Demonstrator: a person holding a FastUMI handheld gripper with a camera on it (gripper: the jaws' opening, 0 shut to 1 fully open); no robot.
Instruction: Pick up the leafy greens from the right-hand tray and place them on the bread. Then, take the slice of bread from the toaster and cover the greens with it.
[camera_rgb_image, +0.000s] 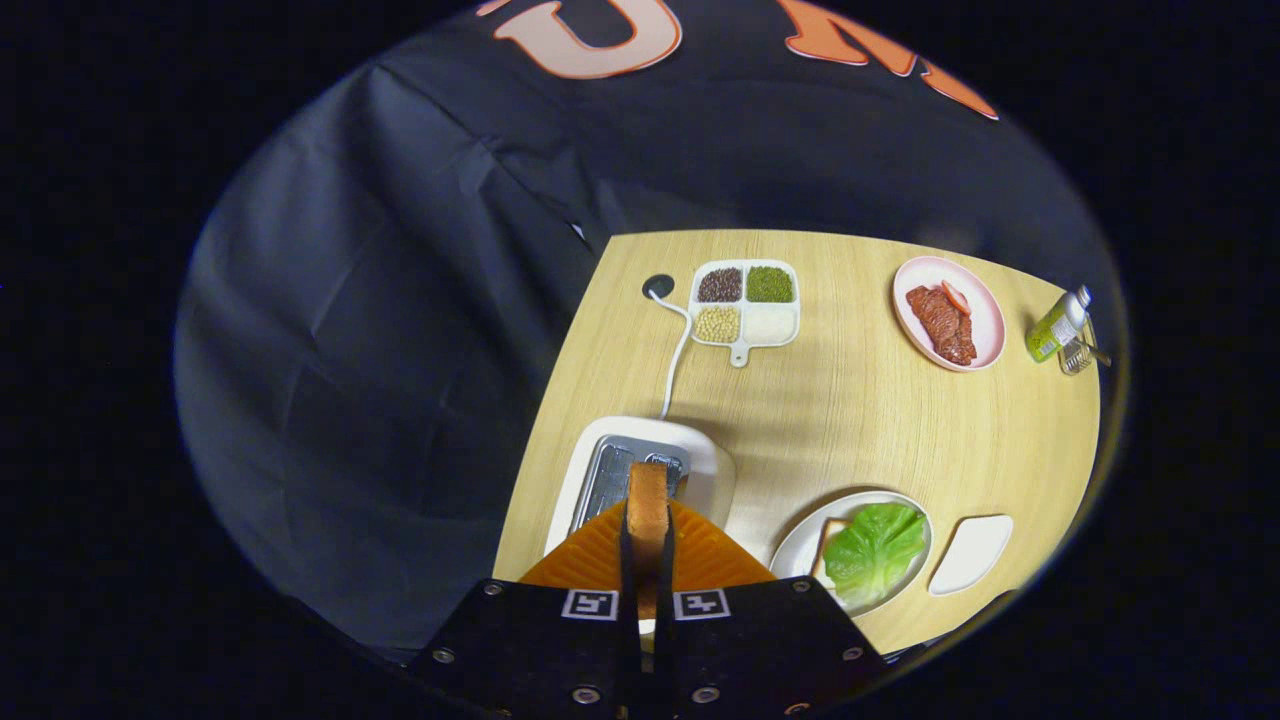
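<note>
Toast (648, 505) stands on edge, pinched between the two fingers of the tongs (648, 560), which are closed on it from both sides with only the slice's thickness between them. The slice pokes out ahead of the fingertips, over the toaster (700, 470), whose slots lie just beyond it at 12 o'clock. Whether the toast's lower edge touches the toaster I cannot tell.

From the tongs at about 3 o'clock sits a round plate (795, 545), near the desk's front edge. On it lies a green leaf (875, 545), spread over a slice of bread (827, 560), of which only a pale corner shows at the leaf's 9 o'clock side. Just beside the plate at its 3 o'clock lies a small white tray (968, 553), apart from the plate.

A white cord (678, 355) runs from the toaster toward 12 o'clock to a dark hole (658, 286) in the desk (850, 420). Just beside the hole at 3 o'clock is a four-part dish (747, 340) with a short handle, holding dark, green and pale grains in separate sections. Farther along at 3 o'clock is a pink plate (985, 320) with a piece of red meat (940, 325), and beyond that a small bottle (1056, 325) of greenish liquid leaning near the desk's far corner.
</note>
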